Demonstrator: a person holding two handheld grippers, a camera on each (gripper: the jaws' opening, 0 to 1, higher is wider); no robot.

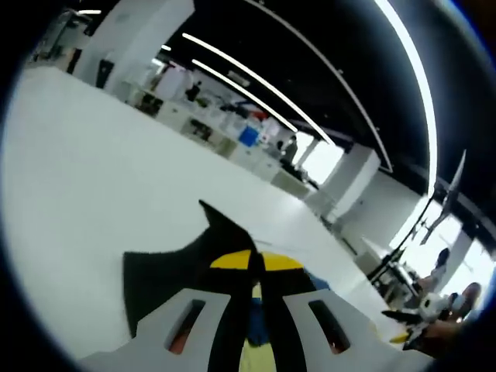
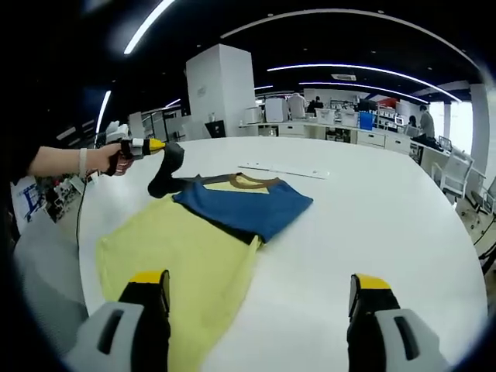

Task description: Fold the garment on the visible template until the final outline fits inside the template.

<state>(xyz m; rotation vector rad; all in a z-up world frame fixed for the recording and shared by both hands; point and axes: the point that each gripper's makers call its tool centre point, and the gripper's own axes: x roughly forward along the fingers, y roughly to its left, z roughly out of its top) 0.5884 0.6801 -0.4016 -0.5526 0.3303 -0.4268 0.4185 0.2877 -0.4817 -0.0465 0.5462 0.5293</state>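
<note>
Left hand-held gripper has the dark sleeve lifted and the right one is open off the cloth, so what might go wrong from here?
1. The left hand-held gripper pinches only the edge of the dark sleeve; it may slip free.
2. With the right hand-held gripper open above the table, nothing pins the yellow shirt, so pulling could drag it.

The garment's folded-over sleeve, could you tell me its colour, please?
Blue sleeve on a yellow garment; clearest in the right gripper view.

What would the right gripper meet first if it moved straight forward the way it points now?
Probably the bare white table. The right gripper is open, and the line between its jaws runs just past the yellow shirt's right edge. Depth is unclear, so its left jaw might brush that edge first.
</note>
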